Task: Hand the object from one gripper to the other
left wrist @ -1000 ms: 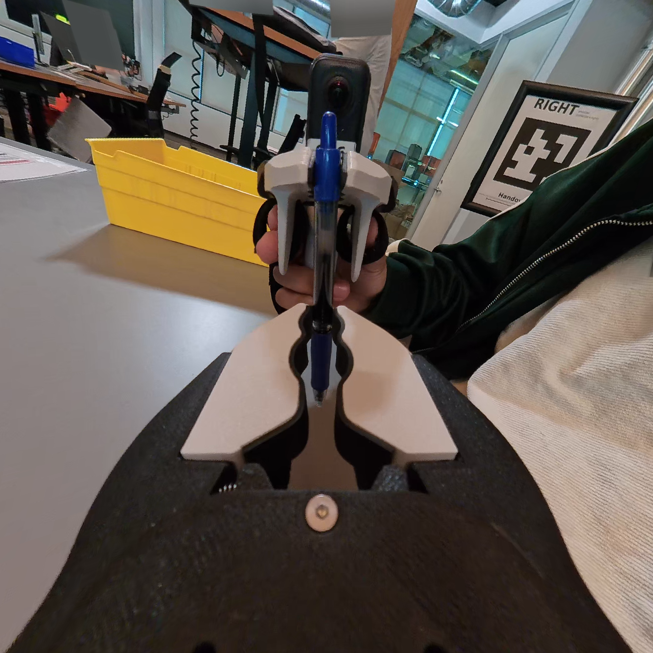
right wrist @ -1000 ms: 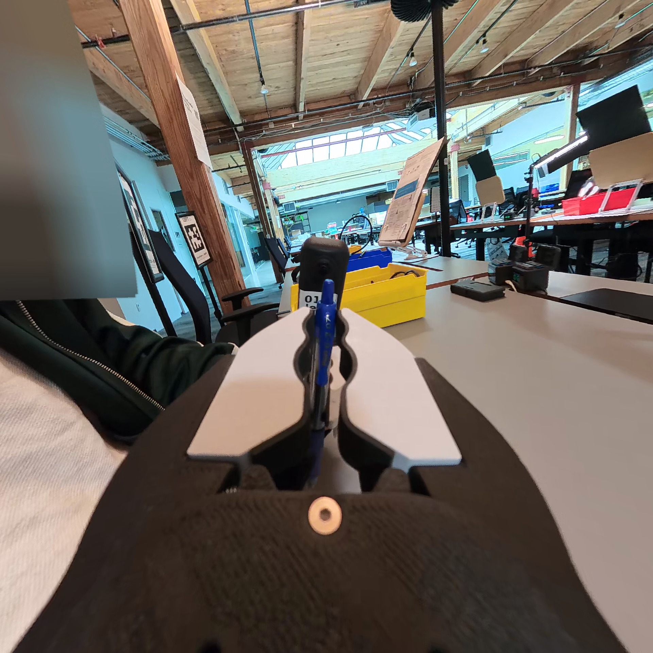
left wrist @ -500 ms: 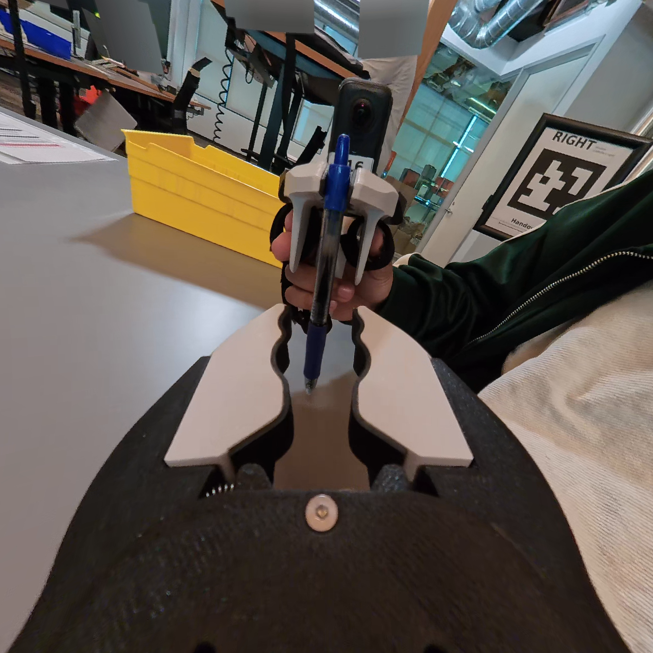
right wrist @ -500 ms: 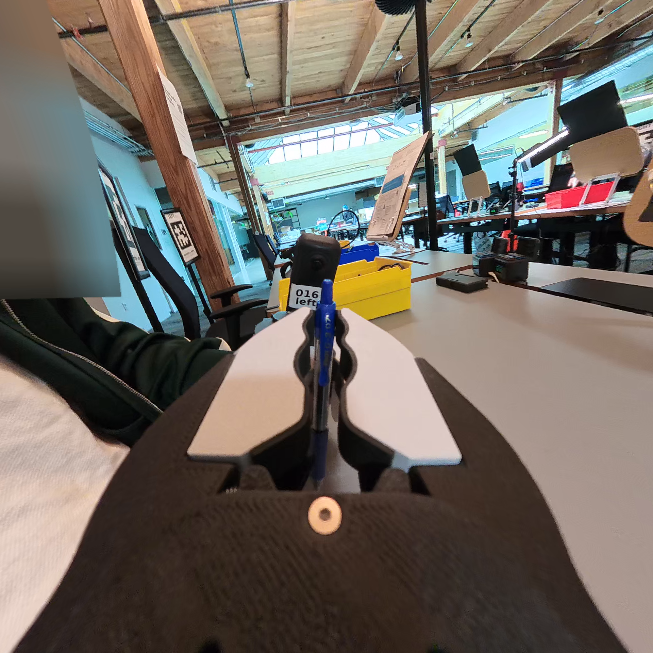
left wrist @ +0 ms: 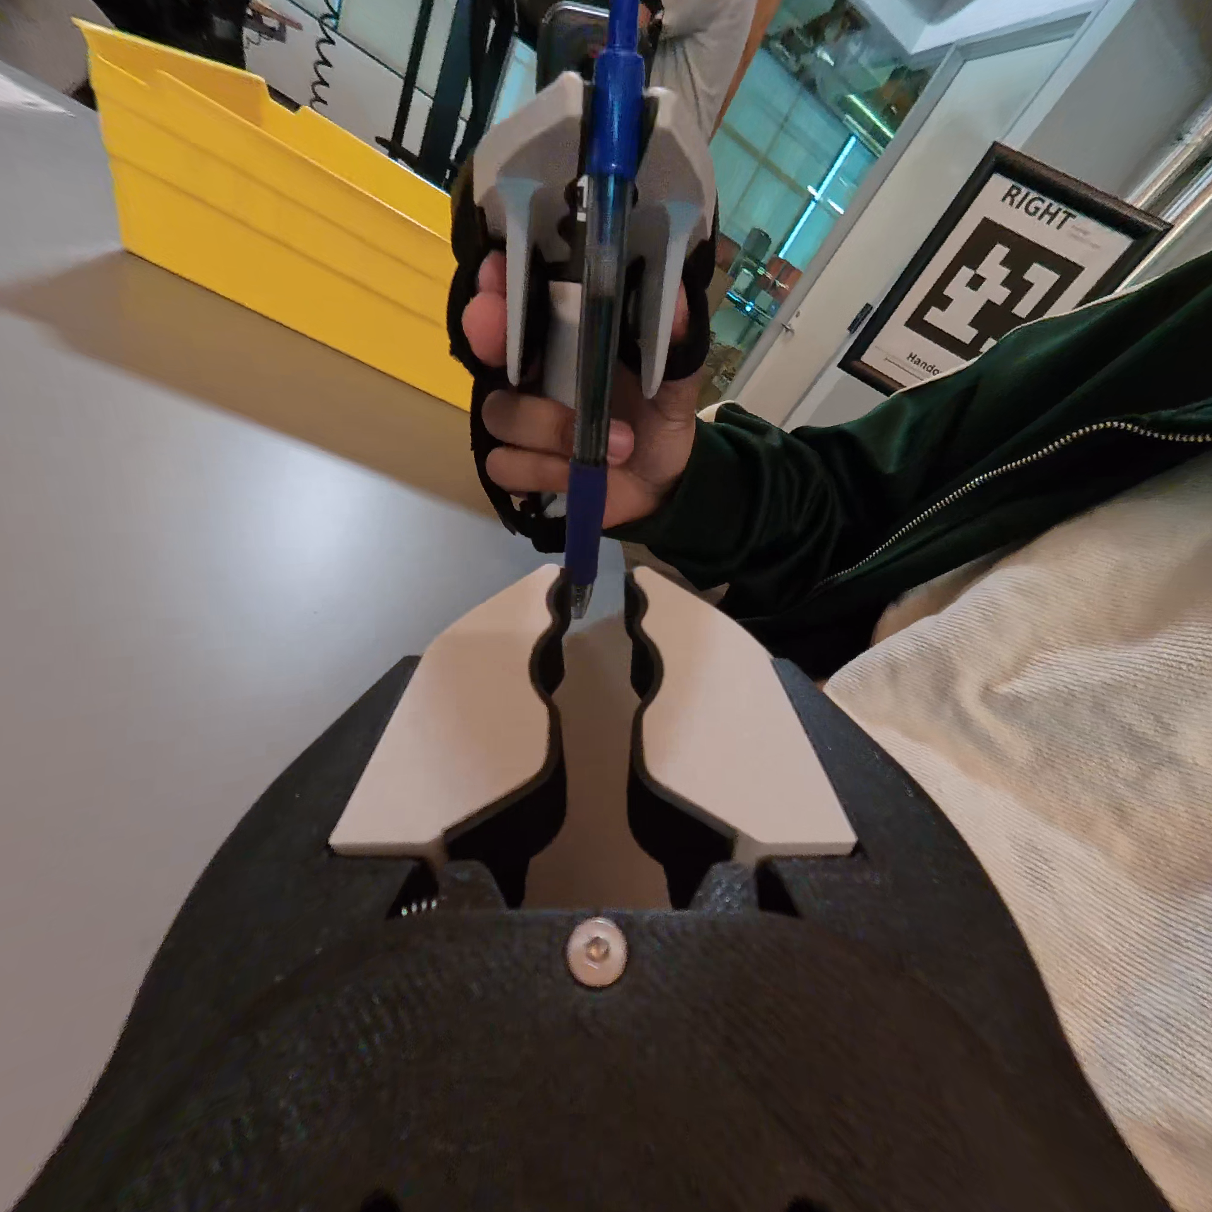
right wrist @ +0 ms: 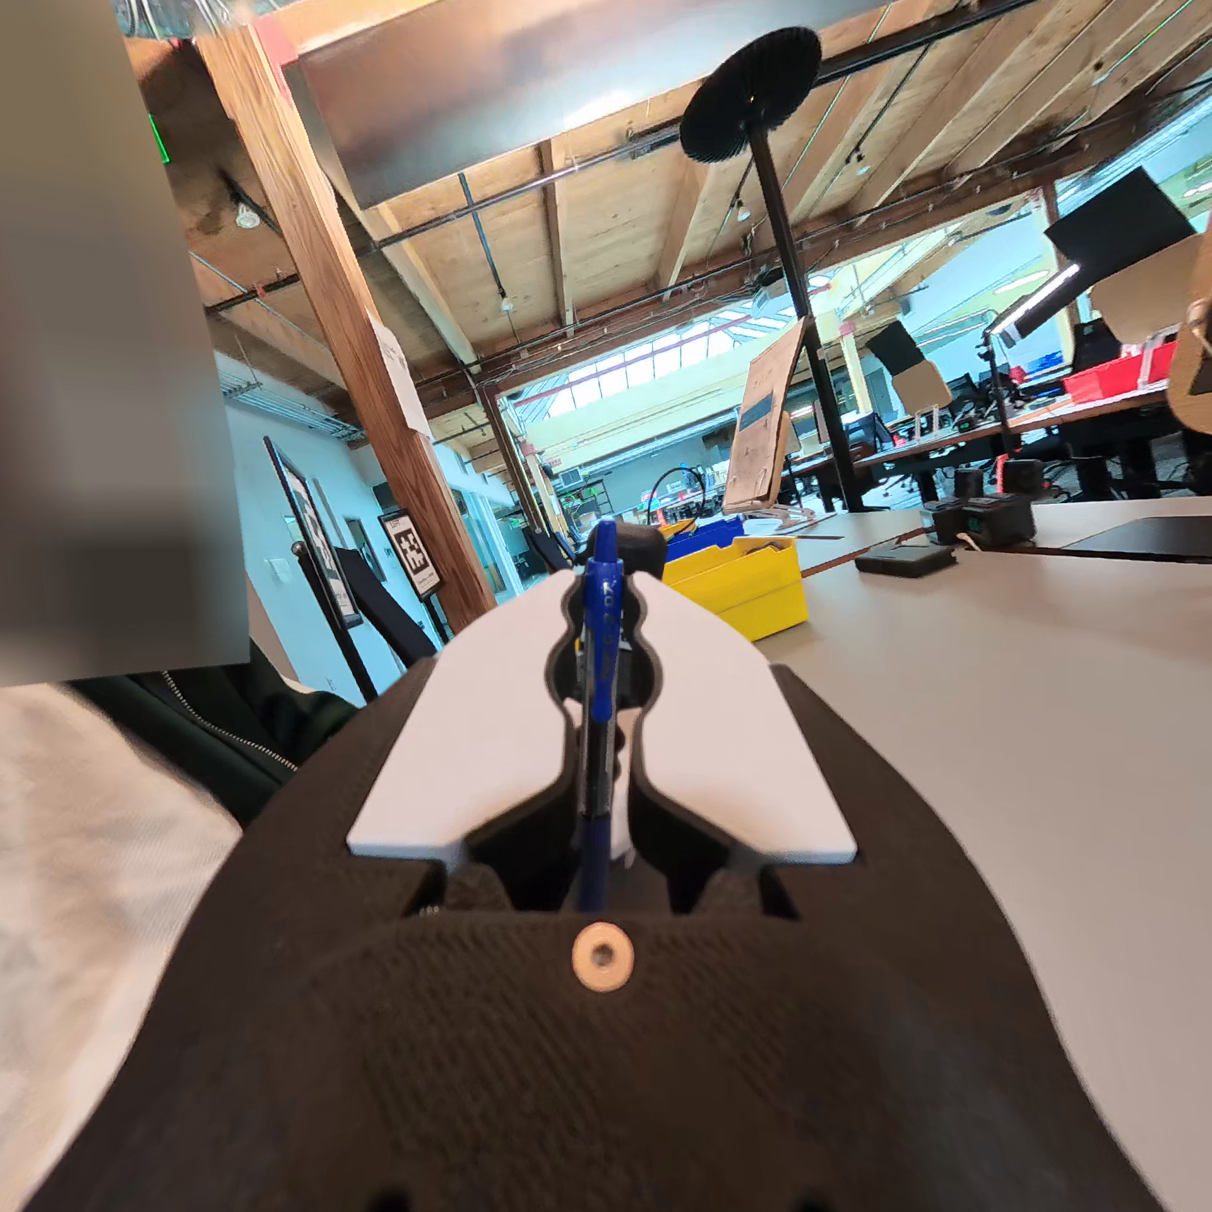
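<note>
A blue pen with a clear barrel (left wrist: 595,341) stands upright in my right gripper (left wrist: 593,164), which faces the left wrist camera and is shut on the pen's upper part. A hand (left wrist: 557,446) holds that gripper. The pen's tip hangs at the mouth of my left gripper (left wrist: 593,590), just beside its left fingertip (left wrist: 525,590). The left jaws stand apart with a narrow gap and hold nothing. In the right wrist view my right gripper (right wrist: 602,580) is shut on the pen (right wrist: 600,656), which runs between the white fingers (right wrist: 498,721). The left gripper is almost hidden behind it.
A grey table (left wrist: 197,590) lies under both grippers and also shows in the right wrist view (right wrist: 984,754). A yellow bin (left wrist: 262,216) stands at its far edge (right wrist: 741,590). Black devices (right wrist: 905,561) sit farther off. A green sleeve (left wrist: 852,511) is at the right. One gripper's finger ends stand about 10 cm off the other's.
My left gripper opened and let go of the pen, then narrowed a little. My right gripper, still shut on the pen, rose and drew it out until only the tip is at the left fingertips.
</note>
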Tool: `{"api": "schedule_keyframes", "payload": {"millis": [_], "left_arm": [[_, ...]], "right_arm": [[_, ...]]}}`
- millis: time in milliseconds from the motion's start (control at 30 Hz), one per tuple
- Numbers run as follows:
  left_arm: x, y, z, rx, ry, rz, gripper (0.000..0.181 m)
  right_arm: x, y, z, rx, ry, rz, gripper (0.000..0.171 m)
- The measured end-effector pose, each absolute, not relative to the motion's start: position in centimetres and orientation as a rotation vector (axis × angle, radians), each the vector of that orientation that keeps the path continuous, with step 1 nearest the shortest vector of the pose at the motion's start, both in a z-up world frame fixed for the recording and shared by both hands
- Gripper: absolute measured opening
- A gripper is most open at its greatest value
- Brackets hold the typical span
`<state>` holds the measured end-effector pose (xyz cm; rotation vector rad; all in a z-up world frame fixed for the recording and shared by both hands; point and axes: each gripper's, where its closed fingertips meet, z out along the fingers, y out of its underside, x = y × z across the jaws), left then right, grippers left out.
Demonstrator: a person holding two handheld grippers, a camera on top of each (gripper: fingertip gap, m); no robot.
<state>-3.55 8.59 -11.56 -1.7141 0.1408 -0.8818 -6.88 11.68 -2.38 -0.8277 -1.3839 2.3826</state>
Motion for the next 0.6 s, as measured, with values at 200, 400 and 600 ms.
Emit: {"api": "schedule_keyframes", "payload": {"millis": [200, 400, 600], "left_arm": [[-3.5, 9.5, -11.6, -1.702, 0.117, -0.811, 0.034], [-3.0, 9.6, -11.8, -1.712, 0.151, -0.781, 0.032], [-2.5, 9.2, -12.2, -1.743, 0.206, -0.773, 0.013]], "right_arm": [[-7.0, 10.9, -2.6, -0.821, -1.42, 2.324, 0.011], [-6.9, 8.7, -2.8, -0.746, -1.518, 2.197, 0.01], [-6.5, 7.1, -3.0, -0.643, -1.621, 2.04, 0.011]]}}
